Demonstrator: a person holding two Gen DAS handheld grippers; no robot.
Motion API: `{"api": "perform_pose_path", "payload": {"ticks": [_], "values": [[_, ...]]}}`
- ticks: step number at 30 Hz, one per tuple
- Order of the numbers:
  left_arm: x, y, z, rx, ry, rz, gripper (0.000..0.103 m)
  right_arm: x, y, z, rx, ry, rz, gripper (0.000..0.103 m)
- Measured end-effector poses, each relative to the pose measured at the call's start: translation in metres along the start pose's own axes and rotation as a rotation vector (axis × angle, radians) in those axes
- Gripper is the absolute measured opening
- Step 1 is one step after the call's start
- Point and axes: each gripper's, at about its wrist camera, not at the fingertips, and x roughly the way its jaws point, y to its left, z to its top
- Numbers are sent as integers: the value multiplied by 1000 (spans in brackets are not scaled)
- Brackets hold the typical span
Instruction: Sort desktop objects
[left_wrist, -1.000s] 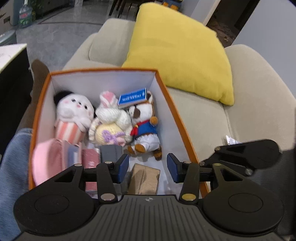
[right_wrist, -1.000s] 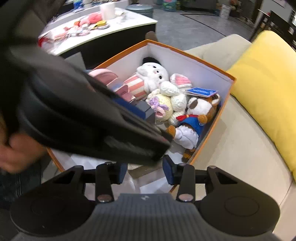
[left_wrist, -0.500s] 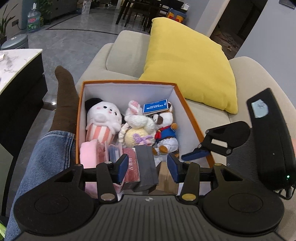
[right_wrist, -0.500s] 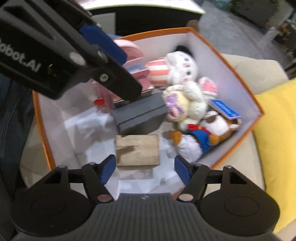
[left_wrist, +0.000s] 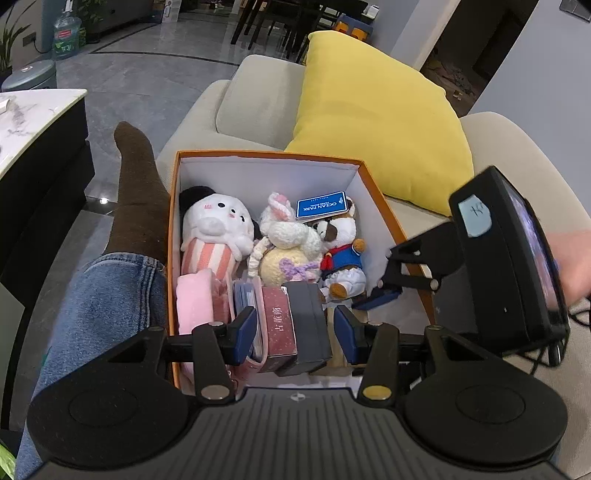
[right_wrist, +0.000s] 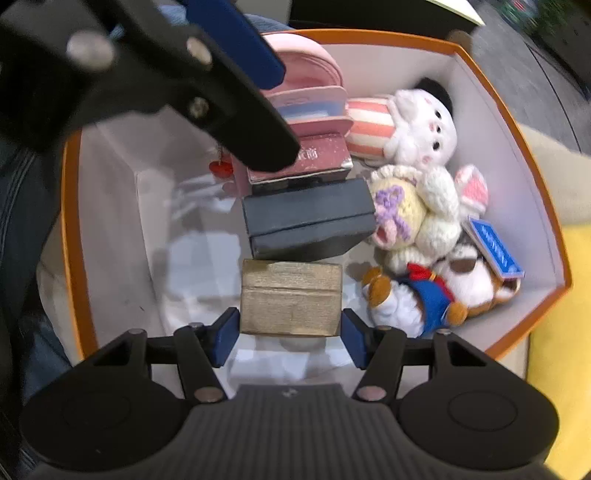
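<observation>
An orange box (left_wrist: 266, 154) with a white inside stands on the sofa. It holds three plush toys: a white one in a striped cup (left_wrist: 214, 229), a knitted bunny (left_wrist: 288, 243) and a bear in blue (left_wrist: 340, 254). Near its front stand a pink pouch (left_wrist: 194, 302), a maroon box (left_wrist: 280, 328) and a dark grey box (left_wrist: 306, 321). My left gripper (left_wrist: 295, 332) hovers open over these, holding nothing. My right gripper (right_wrist: 290, 332) points down into the box. Its jaws are closing around a gold box (right_wrist: 291, 299), with a pad at each end, apparently not pressing.
A yellow cushion (left_wrist: 376, 122) leans on the beige sofa (left_wrist: 255, 107) behind the box. A person's jeans leg (left_wrist: 103, 314) and brown sock (left_wrist: 136, 177) lie along the box's left side. A marble-topped table (left_wrist: 33, 118) stands at the far left.
My left gripper has drawn back from the box, so more of the room shows. My right gripper has rolled and sunk into the box, and its jaws now flank the gold box.
</observation>
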Motion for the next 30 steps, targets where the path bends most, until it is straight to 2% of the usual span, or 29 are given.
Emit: {"api": "perform_pose_path", "payload": {"ticks": [9,13,16,18,22,27,30], "values": [[3,5,-2,-4,11,-1,54,2,-5,-3,-207,-39,-33,62],[3,4,-1,-1,14,-2,54,4,-8,-5,-207,-67,-29,63],[0,-3,-1,14,8,-3,54,0,-10,-8,-157,-68,-41,71],[-5,-10,0,33,-3,-12,54,-10,-11,-8,-133,-78,-46,71],[-20,-33,-1,94,-35,-57,54,-56,-14,-26,-19,-179,-54,71],[-28,-78,-8,223,-55,-129,54,-113,-5,-82,192,-320,-130,70],[-22,-110,-17,302,-46,-153,54,-126,9,-124,345,-368,-158,65]]}}
